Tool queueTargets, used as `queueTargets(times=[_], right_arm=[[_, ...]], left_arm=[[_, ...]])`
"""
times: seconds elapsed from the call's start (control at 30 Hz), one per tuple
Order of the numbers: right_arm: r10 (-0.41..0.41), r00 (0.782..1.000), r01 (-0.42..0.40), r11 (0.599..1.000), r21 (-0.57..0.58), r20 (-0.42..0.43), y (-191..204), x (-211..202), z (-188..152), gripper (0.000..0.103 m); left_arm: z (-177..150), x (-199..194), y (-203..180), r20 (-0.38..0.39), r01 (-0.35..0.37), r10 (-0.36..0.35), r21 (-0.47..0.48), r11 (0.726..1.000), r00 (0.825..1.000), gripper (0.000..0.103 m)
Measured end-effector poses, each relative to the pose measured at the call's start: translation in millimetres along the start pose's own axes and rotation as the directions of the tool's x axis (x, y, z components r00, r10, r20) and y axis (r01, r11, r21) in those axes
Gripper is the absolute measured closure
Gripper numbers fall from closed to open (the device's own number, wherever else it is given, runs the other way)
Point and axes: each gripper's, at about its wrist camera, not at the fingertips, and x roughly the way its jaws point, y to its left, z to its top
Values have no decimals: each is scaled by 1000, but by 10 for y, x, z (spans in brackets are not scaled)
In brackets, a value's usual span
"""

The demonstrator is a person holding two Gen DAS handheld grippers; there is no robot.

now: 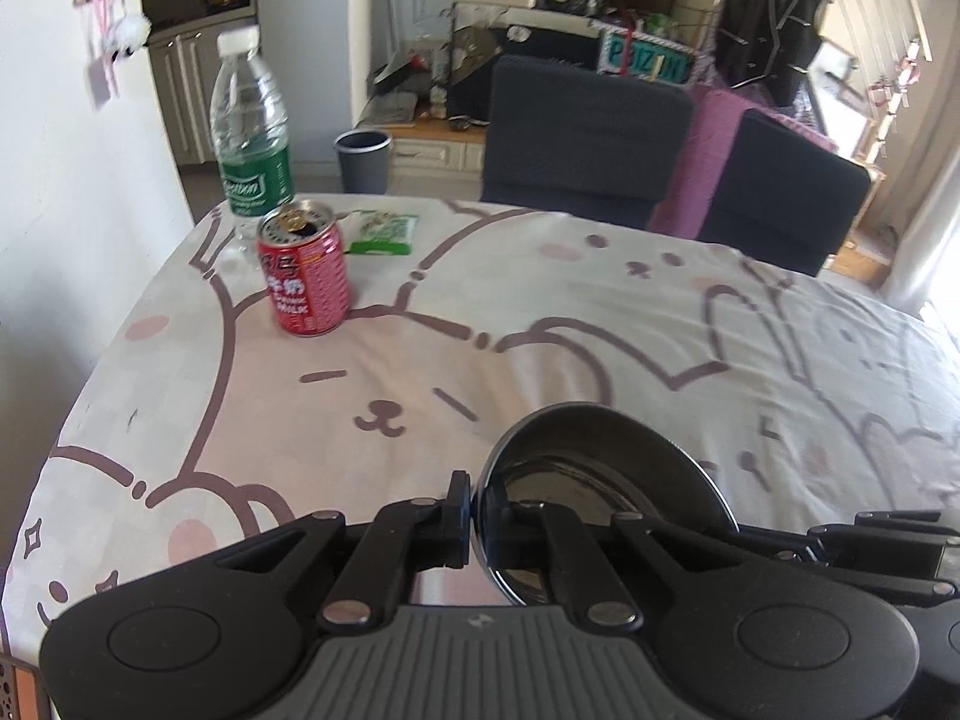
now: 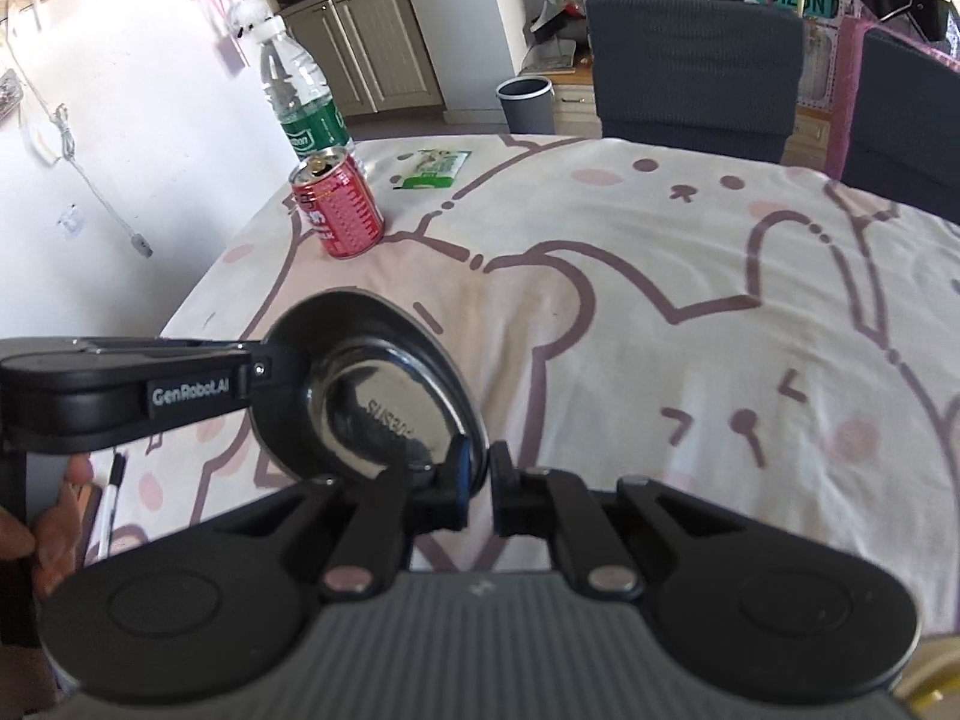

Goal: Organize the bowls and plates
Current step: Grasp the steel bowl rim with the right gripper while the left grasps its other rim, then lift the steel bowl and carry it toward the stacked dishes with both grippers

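A shallow stainless steel dish hangs tilted just above the cartoon-print tablecloth, held from both sides. My left gripper is shut on its left rim. The right gripper reaches in from the right edge of this view. In the right wrist view the same dish shows its shiny inside with stamped lettering. There my right gripper is shut on the near right rim, and the left gripper clamps the far left rim.
A red milk can, a clear water bottle and a green packet stand at the table's far left. Two dark chairs line the far edge. A pen lies near a person's hand.
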Motion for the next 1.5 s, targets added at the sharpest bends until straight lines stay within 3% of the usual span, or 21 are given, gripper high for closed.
queueTargets(times=[0.47, 1.07, 1.5], right_arm=[[-24, 998, 25, 1000, 17, -58, -72, -597, -590, 94], [-31, 978, 26, 999, -27, -206, 34, -319, -854, 92], [-44, 963, 24, 997, -75, -266, 67, -136, -897, 92]], left_arm=[[-477, -377, -368, -57, 69, -63, 117, 991, 996, 99], [-696, 10, -508, -187, 33, 19, 273, 962, 982, 97], [-720, 159, -552, -225, 49, 25, 314, 948, 974, 95]])
